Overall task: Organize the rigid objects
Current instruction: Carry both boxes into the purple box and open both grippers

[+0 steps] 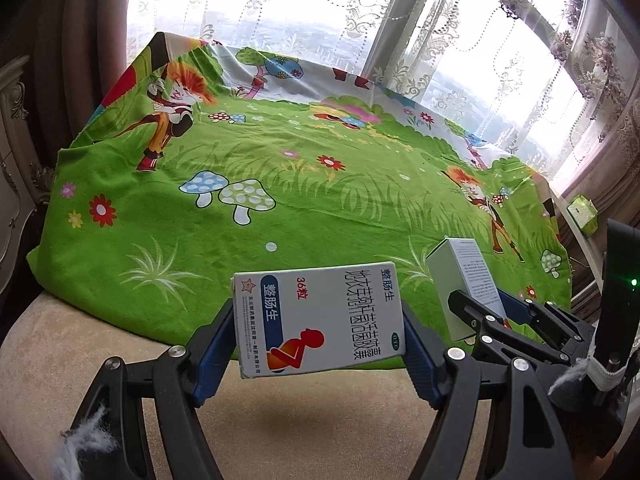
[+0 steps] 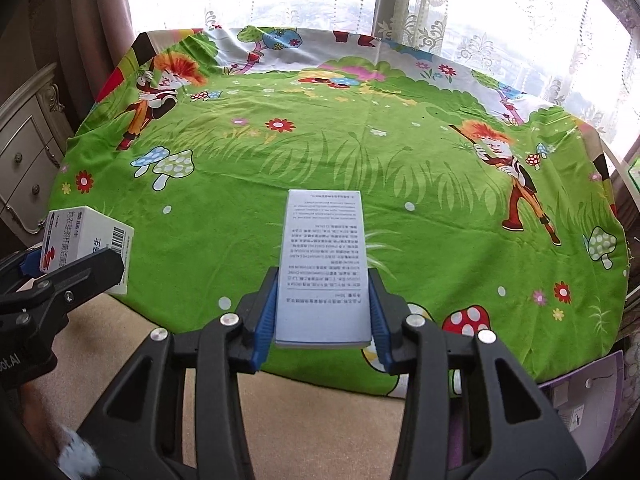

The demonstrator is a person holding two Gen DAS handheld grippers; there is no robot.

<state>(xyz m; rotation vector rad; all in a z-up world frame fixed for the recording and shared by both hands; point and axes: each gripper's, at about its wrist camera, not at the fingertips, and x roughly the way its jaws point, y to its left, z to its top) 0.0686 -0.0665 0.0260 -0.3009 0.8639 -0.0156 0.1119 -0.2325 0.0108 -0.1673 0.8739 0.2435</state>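
Both claws are clenched on cartons. Left gripper (image 1: 320, 332) grasps a white medicine box (image 1: 318, 318) by its two short ends, the blue pads pressed flat against them; the printed face, with a blue band, a red-and-orange figure and a row of black characters, looks toward the camera. From the right wrist view the same box (image 2: 86, 236) appears at the left edge, a barcode on its side, with the left gripper (image 2: 60, 280) wrapped round it. Right gripper (image 2: 324, 312) grasps a taller pale grey-blue box (image 2: 326, 268) by its long sides, near its lower end, so that most of the carton sticks out forward past the pads. Its upper face is covered in fine print. In the left wrist view this grey-blue box (image 1: 464, 280) stands just beside the white one, to its right, with the right gripper (image 1: 484, 312) closed round it. Both cartons are held above the near edge of the cloth, apart from each other. Whether either carton has anything inside cannot be told; both are closed.

Under them lies a bright green cartoon cloth (image 2: 320, 152) printed with grass, mushrooms, flowers and orange-haired figures, spread over a beige cushioned surface (image 1: 120, 360) that shows bare along the near side. Behind the cloth hang white lace curtains (image 1: 280, 0) before a bright window, and brown drapes (image 1: 72, 40) to the left. A cream carved cabinet (image 2: 28, 152) with drawers stands at the left. A small green carton (image 1: 584, 214) rests on a ledge at the far right.
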